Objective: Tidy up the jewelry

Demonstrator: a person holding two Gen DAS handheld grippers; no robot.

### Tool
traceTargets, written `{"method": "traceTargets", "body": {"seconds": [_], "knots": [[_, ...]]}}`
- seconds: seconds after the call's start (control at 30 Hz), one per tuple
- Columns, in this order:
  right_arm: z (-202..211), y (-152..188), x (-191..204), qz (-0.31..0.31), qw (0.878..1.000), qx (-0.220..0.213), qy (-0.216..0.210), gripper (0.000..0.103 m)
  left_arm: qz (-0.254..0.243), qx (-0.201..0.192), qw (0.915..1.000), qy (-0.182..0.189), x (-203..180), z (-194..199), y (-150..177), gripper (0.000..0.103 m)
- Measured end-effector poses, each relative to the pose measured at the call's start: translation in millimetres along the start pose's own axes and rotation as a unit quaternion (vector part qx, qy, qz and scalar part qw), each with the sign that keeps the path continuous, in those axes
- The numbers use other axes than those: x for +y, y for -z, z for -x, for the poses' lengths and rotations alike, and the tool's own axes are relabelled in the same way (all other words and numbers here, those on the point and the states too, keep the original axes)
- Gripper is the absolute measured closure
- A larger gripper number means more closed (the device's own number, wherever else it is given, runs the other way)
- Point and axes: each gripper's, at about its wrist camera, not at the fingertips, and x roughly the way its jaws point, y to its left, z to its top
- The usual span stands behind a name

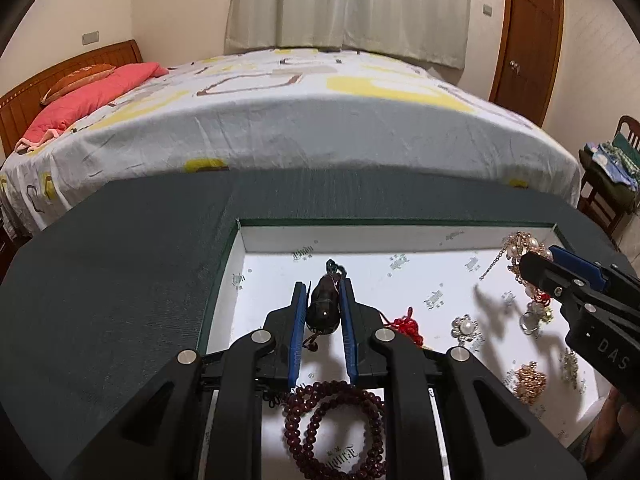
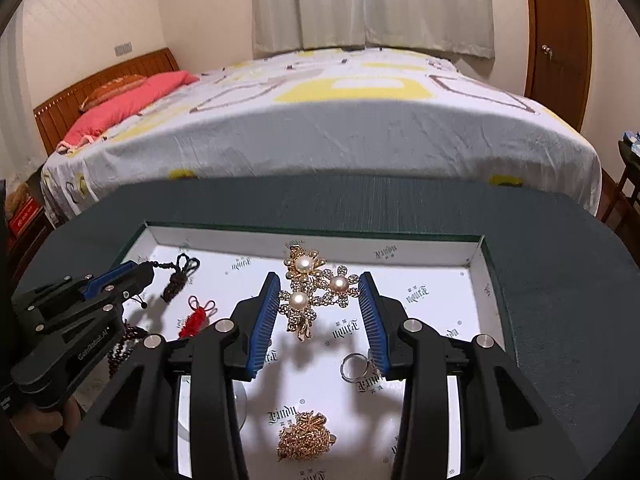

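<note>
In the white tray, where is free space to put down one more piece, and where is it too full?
Free: the tray floor along the far wall, and the right strip between the pearl brooch and the right wall. Crowded: the left side, around the dark pendant, red knot and bead bracelet; also near the ring and gold chain.

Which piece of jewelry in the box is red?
The red knotted tassel, lying on the box floor. The bead strand is dark maroon; the chain pile and pearl brooch are golden.
</note>
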Motion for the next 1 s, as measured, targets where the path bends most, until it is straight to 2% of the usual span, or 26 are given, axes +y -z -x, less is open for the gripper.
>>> {"method": "traceTargets", "body": {"seconds": [0.23, 0.4, 0.5, 0.67, 0.73, 0.9, 1.0], "knots": [[-10, -2, 4, 0.005, 1.0, 0.03, 0.009, 0.063, 0.002, 0.037, 0.9993, -0.007, 1, -11, -4, 0.085], [-10, -1, 4, 0.005, 0.999, 0.031, 0.012, 0.062, -0.004, 0.042, 0.9991, -0.01, -2, -12, -3, 0.085], [-10, -1, 4, 0.007, 0.999, 0.031, 0.012, 0.062, -0.004, 0.042, 0.999, -0.012, -2, -11, -4, 0.079], [-8, -1, 3, 0.006, 1.0, 0.027, 0.012, 0.061, -0.002, 0.041, 0.9991, -0.011, -3, -10, -5, 0.06], [-7, -1, 3, 0.006, 1.0, 0.023, 0.012, 0.052, -0.001, 0.039, 0.9992, -0.011, -3, -9, -5, 0.056], [-2, -1, 3, 0.005, 1.0, 0.012, 0.012, 0.05, -0.003, 0.034, 0.9993, -0.012, -4, -7, -4, 0.046], [3, 0, 2, 0.002, 1.0, 0.007, 0.013, 0.043, -0.004, 0.031, 0.9994, -0.012, -5, -3, -3, 0.04]]}}
